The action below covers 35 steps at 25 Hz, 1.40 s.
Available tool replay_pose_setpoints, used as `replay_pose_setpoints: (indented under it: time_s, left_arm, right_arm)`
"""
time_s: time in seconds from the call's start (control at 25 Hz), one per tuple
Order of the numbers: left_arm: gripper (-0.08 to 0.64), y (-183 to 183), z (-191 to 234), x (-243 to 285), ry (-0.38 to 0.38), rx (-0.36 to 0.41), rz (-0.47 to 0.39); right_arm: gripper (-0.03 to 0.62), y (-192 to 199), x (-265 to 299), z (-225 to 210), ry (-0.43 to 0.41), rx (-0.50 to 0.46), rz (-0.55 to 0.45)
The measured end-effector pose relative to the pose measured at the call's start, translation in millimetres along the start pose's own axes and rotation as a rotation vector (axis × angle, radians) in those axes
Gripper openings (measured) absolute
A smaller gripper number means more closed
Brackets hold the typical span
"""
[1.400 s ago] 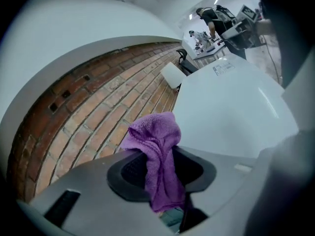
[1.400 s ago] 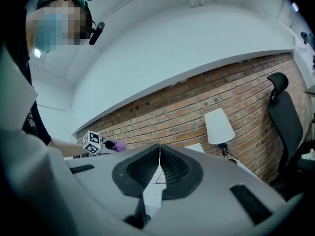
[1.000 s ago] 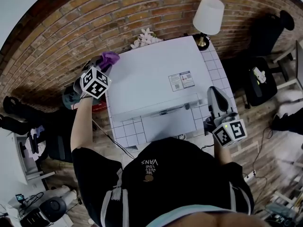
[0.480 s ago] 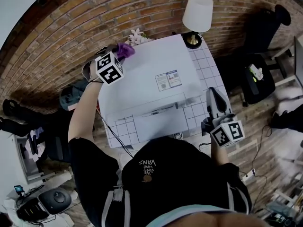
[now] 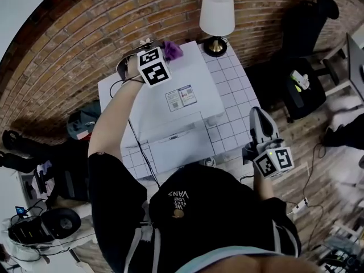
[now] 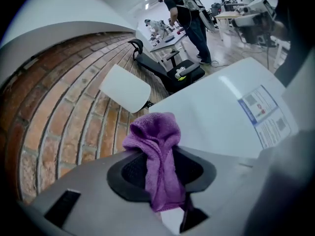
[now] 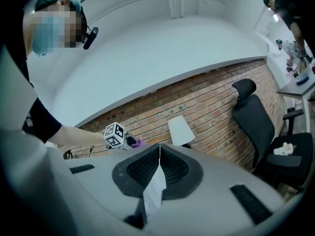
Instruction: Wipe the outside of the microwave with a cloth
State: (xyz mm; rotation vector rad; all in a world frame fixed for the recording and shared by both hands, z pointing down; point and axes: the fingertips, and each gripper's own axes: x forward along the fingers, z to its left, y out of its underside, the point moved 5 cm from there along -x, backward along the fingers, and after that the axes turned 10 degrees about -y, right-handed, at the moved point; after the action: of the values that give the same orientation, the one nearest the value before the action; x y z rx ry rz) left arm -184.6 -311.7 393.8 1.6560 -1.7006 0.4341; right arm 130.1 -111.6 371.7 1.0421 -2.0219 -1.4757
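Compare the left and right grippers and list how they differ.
The left gripper is shut on the purple cloth; the right gripper is shut on nothing. The left gripper reaches over the far edge of the microwave top; the right gripper hangs beside the person, off the microwave. Both carry a marker cube.
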Motion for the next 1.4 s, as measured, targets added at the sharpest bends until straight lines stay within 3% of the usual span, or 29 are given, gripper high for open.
replay_pose_setpoints:
  time_s: [0.4, 0.68, 0.92, 1.24, 1.4]
  left_arm:
    - [0.141, -73, 0, 25, -0.013, 0.096, -0.03]
    - [0.141, -59, 2, 10, -0.029, 0.054, -0.041]
    - [0.141, 13, 0, -44, -0.078, 0.014, -0.022]
    - [0.141, 175, -34, -127, -0.121, -0.132, 0.166]
    - [0.141, 232, -59, -160, -0.121, -0.201, 0.238]
  right_arm:
    - [0.005, -7, -30, -24, 0.052, 0.001, -0.007]
    - [0.003, -8, -24, -17, 0.027, -0.002, 0.001]
    - [0.003, 1, 10, 13, -0.081, -0.005, 0.028]
    - [0.003, 18, 64, 64, -0.251, -0.009, 0.081]
    - [0.003, 28, 83, 89, -0.311, -0.004, 0.102]
